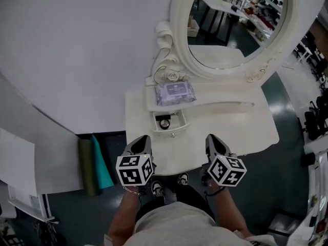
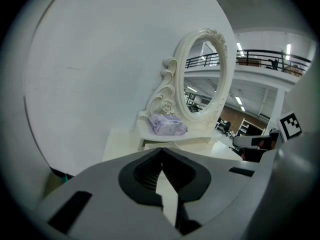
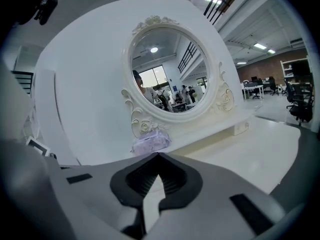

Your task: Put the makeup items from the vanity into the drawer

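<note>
One soft lilac packet point(image 1: 175, 93) with a paler label lies flat on the vanity's point(image 1: 246, 132) raised shelf. It sits just left of centre in the head view, under the carved scroll at the mirror's point(image 1: 233, 24) lower left. Directly below it the small drawer point(image 1: 179, 123) stands open, holding a dark round item point(image 1: 164, 123) too small to identify. The label's print is unreadable, and the mirror is cut off at the top edge. Low in frame, the left gripper point(image 1: 142, 143) and right gripper point(image 1: 215, 142) each have their jaws closed together on nothing.
</note>
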Tool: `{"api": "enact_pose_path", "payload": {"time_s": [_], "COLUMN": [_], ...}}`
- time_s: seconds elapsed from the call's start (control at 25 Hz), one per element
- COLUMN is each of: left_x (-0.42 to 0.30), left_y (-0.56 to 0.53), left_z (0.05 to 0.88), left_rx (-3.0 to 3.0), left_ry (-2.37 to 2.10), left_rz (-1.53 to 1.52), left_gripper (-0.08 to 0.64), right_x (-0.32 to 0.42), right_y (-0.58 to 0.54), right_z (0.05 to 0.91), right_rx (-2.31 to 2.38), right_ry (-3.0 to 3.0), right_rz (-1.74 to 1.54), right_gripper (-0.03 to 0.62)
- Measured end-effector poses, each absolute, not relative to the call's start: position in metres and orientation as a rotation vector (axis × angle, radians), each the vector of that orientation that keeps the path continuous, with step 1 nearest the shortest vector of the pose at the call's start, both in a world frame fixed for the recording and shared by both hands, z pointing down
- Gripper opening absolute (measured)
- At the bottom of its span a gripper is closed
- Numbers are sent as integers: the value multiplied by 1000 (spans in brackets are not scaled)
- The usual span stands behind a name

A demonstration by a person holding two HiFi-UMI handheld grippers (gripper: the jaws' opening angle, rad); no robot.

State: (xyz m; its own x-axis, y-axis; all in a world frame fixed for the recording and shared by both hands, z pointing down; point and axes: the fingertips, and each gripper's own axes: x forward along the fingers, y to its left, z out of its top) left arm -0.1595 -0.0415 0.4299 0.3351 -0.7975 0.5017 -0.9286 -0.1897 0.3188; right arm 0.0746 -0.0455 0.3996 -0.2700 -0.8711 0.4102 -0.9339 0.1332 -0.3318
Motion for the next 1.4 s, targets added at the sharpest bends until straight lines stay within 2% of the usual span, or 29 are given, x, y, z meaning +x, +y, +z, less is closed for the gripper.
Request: {"api": "enact_pose_path", "payload": {"time_s": [0.44,0.64,1.4], "left_x": [-127,-98,-96], "left_y": [-7,6,11], "left_z": [413,413,400], "left_rx": [2021,2024,1999], "left_ry": [-1567,-1576,-1686], "left_rz": [179,254,284], "left_gripper": [11,11,11], "right_x": [66,73,79], "right_y": [-14,0,-2], "right_z": [387,396,389], "right_rx": [1661,1566,1473], "right_ry": [-2405,-2422,-2460], "right_rz": [763,715,665], "right_gripper": [17,17,17]}}
